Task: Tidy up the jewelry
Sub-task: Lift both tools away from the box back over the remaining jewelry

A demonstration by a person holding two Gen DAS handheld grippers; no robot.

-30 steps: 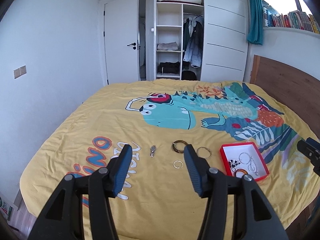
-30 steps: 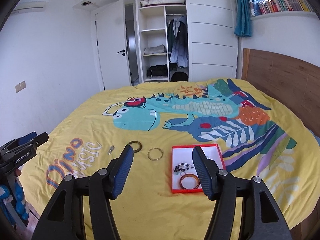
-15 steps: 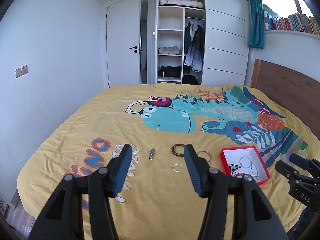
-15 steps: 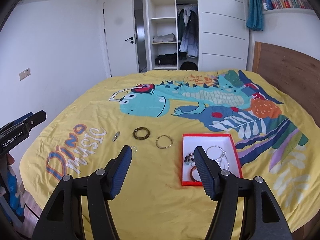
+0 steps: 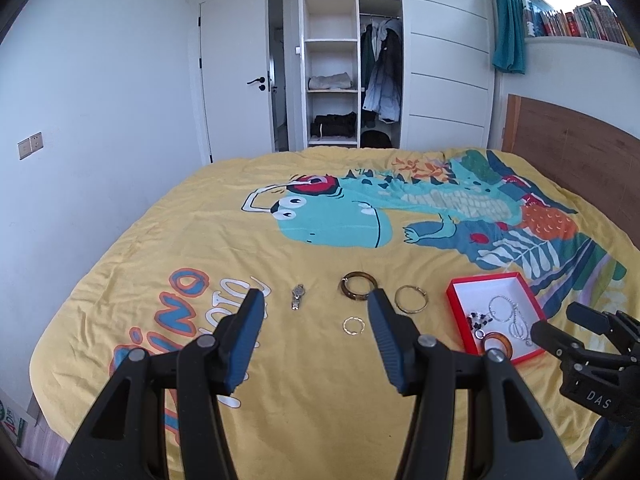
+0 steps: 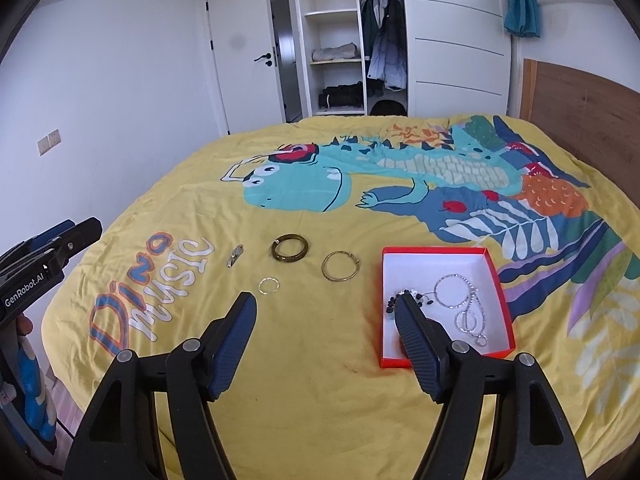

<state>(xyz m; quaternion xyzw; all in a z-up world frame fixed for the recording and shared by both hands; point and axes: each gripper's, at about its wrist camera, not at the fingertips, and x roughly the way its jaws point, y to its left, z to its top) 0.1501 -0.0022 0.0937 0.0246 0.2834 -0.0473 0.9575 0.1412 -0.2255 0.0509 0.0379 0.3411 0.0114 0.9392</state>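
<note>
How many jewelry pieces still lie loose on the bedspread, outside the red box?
4: small watch leftmost, dark bangle beside it, thin gold bangle nearest the red box, small ring in front.

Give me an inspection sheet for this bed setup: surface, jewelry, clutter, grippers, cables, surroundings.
Surface: yellow dinosaur bedspread, lightly wrinkled.
Job's things: red box holds silver chains, dark beads and an orange bangle. Outside it lie a dark bangle, gold bangle, small ring and small watch.
Clutter: nothing seen.
Grippers: left gripper open, empty; right gripper open, empty, above the box's near left corner.
Cables: nothing seen.
Surroundings: open wardrobe, door, wooden headboard, bookshelf.
</note>
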